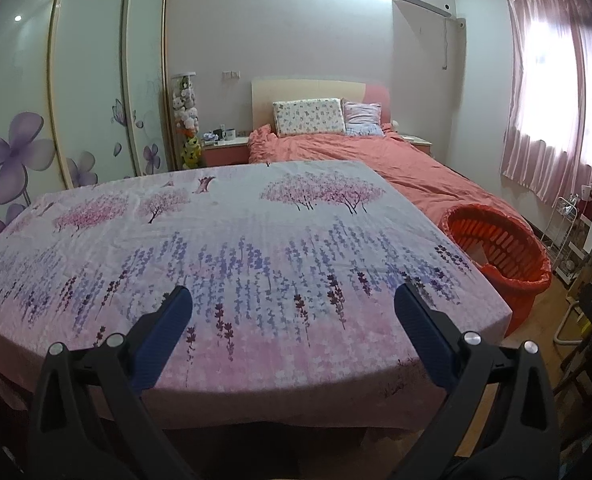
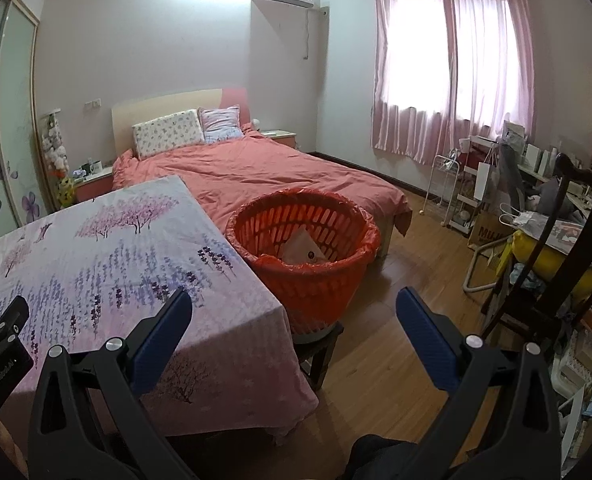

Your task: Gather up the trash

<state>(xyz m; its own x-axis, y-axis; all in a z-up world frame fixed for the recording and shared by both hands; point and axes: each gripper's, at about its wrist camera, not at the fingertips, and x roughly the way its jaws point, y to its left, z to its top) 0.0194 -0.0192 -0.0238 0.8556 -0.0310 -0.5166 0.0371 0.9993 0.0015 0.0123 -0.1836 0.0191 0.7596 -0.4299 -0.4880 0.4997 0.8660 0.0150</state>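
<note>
Trash sits inside the red slatted plastic basket [image 2: 303, 240] beside my cloth-covered counter [image 1: 236, 264], which shows none. Both my left gripper [image 1: 294, 308] and right gripper [image 2: 294, 308] hang with jaws spread, holding nothing. I'd scan slowly before reaching.

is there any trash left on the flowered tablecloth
No, in the left wrist view the flowered tablecloth shows only its printed pattern, and a white piece already lies in the orange basket beside it.
</note>
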